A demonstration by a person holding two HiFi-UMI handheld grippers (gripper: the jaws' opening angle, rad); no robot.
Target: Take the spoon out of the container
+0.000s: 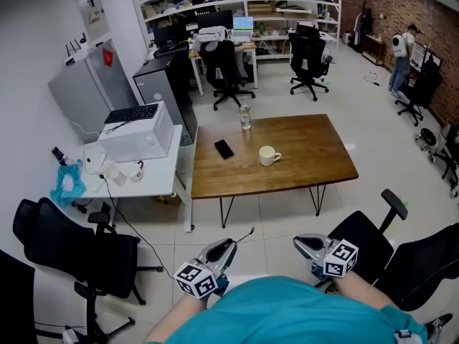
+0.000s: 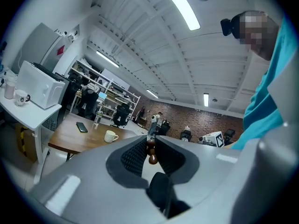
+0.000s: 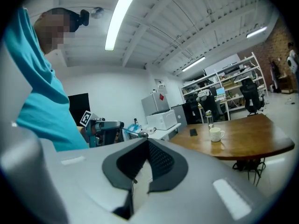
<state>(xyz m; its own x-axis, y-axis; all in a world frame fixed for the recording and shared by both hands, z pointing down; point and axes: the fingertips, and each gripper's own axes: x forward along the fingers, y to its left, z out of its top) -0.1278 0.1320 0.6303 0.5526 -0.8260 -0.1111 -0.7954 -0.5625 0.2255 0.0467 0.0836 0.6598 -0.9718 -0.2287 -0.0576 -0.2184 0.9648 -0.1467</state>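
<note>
My left gripper point(image 1: 229, 246) is held close to my body, well short of the table, and is shut on a thin spoon point(image 1: 245, 233) that sticks out forward. In the left gripper view the spoon's brown beaded handle point(image 2: 152, 149) sits pinched between the ribbed pads. The white mug point(image 1: 269, 155) stands on the wooden table point(image 1: 308, 167), far from both grippers. My right gripper point(image 1: 298, 243) hangs at the same height, shut with nothing between its jaws. The right gripper view shows the closed jaw tips point(image 3: 145, 142), the left gripper point(image 3: 103, 128) beyond them and the mug point(image 3: 216, 134) on the table.
A black phone point(image 1: 224, 149) and a glass bottle point(image 1: 245, 117) also rest on the table. To the left stands a white side table point(image 1: 161, 181) with a microwave point(image 1: 138, 133). Black office chairs flank me at the left point(image 1: 79, 253) and right point(image 1: 376, 239).
</note>
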